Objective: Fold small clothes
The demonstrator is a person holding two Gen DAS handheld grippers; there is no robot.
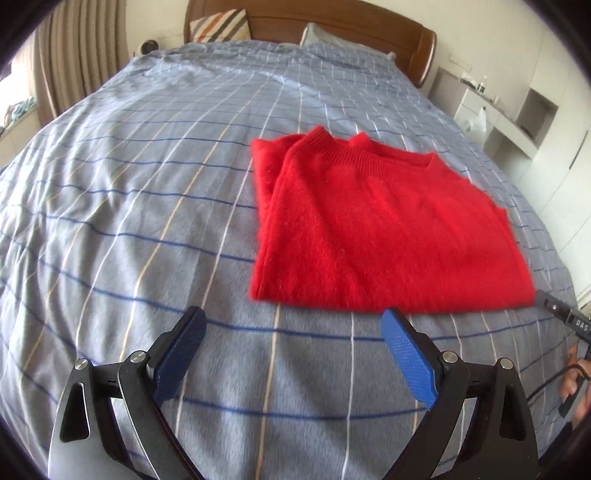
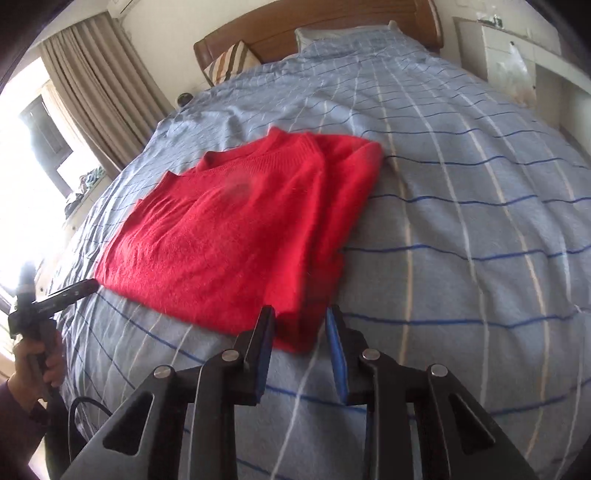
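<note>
A red knitted sweater (image 1: pixel 373 229) lies flat on the bed with its sleeves folded in, collar toward the headboard. My left gripper (image 1: pixel 295 317) is wide open and empty, just short of the sweater's near hem at its left corner. In the right wrist view the sweater (image 2: pixel 236 236) lies ahead. My right gripper (image 2: pixel 299 314) stands partly open, its fingers either side of the sweater's near right corner, which lies between them. The other gripper (image 2: pixel 74 290) shows at the sweater's left corner.
The bed is covered by a blue checked quilt (image 1: pixel 147 221). A wooden headboard (image 1: pixel 369 22) and pillows are at the far end. White shelves (image 1: pixel 517 122) stand to the right, curtains (image 2: pixel 99 88) and a window to the left.
</note>
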